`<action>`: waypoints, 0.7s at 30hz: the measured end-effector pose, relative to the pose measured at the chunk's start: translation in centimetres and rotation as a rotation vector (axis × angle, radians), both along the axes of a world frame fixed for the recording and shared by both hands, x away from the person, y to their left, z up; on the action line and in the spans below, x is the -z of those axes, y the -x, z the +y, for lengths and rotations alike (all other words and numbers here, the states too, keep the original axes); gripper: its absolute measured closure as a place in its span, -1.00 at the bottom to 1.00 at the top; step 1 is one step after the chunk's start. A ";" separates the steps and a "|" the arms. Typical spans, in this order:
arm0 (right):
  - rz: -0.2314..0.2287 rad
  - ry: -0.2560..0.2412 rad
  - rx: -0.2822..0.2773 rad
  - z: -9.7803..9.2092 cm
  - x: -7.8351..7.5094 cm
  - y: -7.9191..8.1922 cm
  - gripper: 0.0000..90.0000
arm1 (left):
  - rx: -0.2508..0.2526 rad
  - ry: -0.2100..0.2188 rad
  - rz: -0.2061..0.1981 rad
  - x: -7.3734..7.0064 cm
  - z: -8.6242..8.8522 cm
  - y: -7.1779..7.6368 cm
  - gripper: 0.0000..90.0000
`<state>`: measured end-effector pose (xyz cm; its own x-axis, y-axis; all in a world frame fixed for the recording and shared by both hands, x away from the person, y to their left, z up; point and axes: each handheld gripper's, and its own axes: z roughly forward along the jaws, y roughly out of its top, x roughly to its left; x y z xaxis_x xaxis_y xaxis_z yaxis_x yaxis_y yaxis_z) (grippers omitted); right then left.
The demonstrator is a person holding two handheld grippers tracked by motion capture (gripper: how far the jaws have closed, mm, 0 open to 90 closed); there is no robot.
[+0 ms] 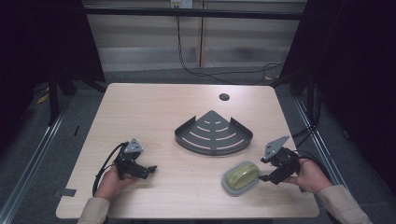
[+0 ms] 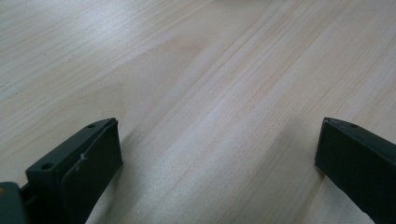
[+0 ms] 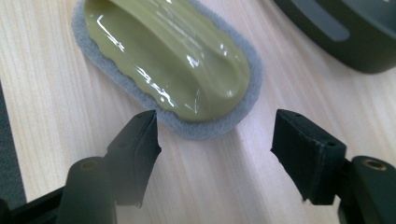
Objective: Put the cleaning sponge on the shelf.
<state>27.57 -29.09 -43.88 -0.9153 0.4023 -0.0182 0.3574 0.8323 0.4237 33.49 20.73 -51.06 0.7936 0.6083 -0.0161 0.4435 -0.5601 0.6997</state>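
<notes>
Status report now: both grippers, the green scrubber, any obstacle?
Left gripper open over bare table. Right gripper open, just short of scrubber. Corner rack apart, nothing blocking.

The left claw hangs low over the table, its two black jaws spread wide apart with nothing between them. One jaw rises from the lower left corner, the other from the lower right edge. Pale wood grain runs slantwise across the table beyond the jaws.
</notes>
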 end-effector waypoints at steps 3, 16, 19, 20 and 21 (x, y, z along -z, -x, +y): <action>0.009 0.042 -0.041 0.8 -0.7 -0.5 -0.28 | 0.000 0.000 0.000 0.0 0.0 0.0 -1.00; 0.013 0.200 -0.236 5.9 -2.4 -1.4 -0.15 | -0.002 0.000 0.000 0.0 0.0 0.0 -1.00; 0.018 0.241 -0.278 7.0 -2.5 -1.6 -0.11 | -0.002 -0.001 0.001 0.0 0.0 0.0 -1.00; 0.025 0.255 -0.288 7.3 -2.4 -1.6 -0.10 | -0.002 -0.001 0.001 0.0 0.0 0.0 -1.00; 0.026 0.263 -0.300 7.6 -2.4 -1.7 -0.08 | -0.003 -0.001 0.001 0.0 0.0 0.0 -1.00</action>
<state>29.22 -21.52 -41.52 -0.9930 0.1018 -0.0604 0.0898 0.9802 0.1764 33.48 20.73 -51.04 0.7919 0.6104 -0.0166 0.4458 -0.5594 0.6988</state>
